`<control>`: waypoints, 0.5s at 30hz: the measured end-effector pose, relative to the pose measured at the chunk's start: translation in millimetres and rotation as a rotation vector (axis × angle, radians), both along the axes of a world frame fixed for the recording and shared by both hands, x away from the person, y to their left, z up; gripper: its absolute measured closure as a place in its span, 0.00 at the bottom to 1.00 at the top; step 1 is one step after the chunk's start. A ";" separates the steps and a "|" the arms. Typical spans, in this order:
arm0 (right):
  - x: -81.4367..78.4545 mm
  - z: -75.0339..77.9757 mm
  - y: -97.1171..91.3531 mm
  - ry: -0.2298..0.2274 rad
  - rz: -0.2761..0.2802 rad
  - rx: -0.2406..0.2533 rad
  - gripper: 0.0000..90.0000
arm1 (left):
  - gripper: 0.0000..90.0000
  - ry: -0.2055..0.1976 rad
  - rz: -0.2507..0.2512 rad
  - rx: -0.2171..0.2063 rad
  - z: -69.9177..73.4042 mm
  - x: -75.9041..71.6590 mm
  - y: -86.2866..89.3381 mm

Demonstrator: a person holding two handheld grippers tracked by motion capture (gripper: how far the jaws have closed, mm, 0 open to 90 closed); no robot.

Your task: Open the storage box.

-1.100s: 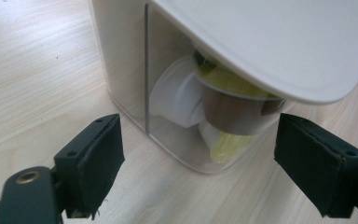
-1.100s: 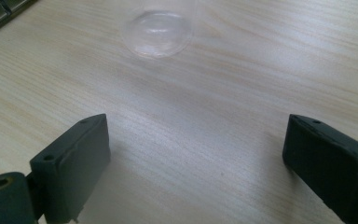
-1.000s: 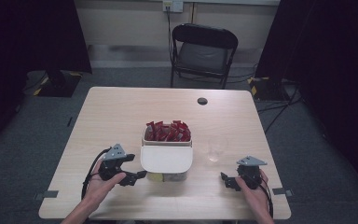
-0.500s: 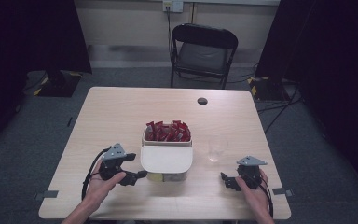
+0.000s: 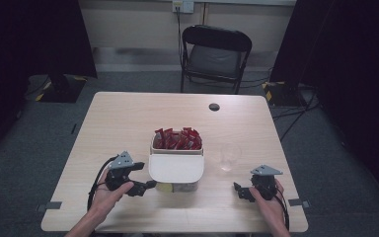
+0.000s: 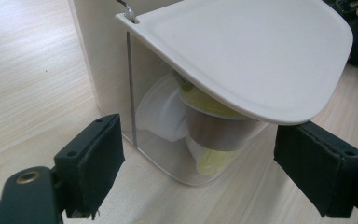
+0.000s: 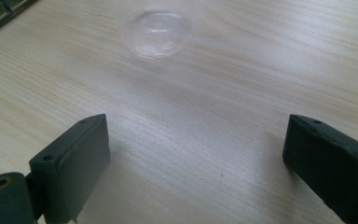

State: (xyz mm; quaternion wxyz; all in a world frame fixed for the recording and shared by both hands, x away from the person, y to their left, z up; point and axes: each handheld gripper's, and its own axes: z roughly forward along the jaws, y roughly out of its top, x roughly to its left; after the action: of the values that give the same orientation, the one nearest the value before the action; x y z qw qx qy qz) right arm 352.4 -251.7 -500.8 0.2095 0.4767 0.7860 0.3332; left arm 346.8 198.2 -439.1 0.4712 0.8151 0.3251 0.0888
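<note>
A white dispenser box (image 5: 176, 170) stands mid-table, its top bin full of red packets (image 5: 177, 139). My left gripper (image 5: 145, 176) rests at the box's left front corner, open. In the left gripper view the left gripper (image 6: 205, 172) has its jaws spread wide before the box's clear lower compartment (image 6: 168, 154). That compartment holds a silver and yellow capsule (image 6: 214, 135) under the overhanging white lid (image 6: 256, 60). A clear plastic cup (image 5: 229, 155) stands right of the box. My right gripper (image 5: 240, 192) lies open on the table just short of it. The right gripper (image 7: 196, 158) holds nothing, and the cup (image 7: 157, 32) sits ahead.
A small black disc (image 5: 214, 106) lies near the table's far edge. A black folding chair (image 5: 214, 54) stands beyond the table. The wooden tabletop (image 5: 118, 128) is bare left of the box and behind it. Dark curtains flank the room.
</note>
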 end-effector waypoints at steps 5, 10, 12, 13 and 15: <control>0.0 0.0 0.0 0.000 0.000 0.000 0.08 | 0.17 -0.001 -0.006 0.003 1.0 0.4 0.1; 0.0 0.0 0.0 0.000 0.000 0.000 0.08 | 0.17 0.001 -0.009 -0.007 4.2 0.4 -0.5; 0.0 0.0 0.0 0.000 0.000 0.000 0.07 | 0.17 -0.005 -0.010 -0.006 5.9 0.5 -0.8; 0.0 0.0 0.0 0.000 0.000 0.000 0.07 | 0.17 -0.007 -0.013 -0.012 6.1 0.7 -1.4; 0.0 0.0 0.0 0.000 0.000 0.000 0.08 | 0.17 -0.006 -0.015 -0.011 7.3 1.2 -1.3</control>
State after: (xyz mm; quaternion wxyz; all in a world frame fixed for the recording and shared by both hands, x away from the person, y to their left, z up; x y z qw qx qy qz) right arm 352.4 -251.7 -500.9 0.2095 0.4768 0.7860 0.3332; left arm 348.0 196.9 -431.9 0.4772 0.8148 0.3178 0.0859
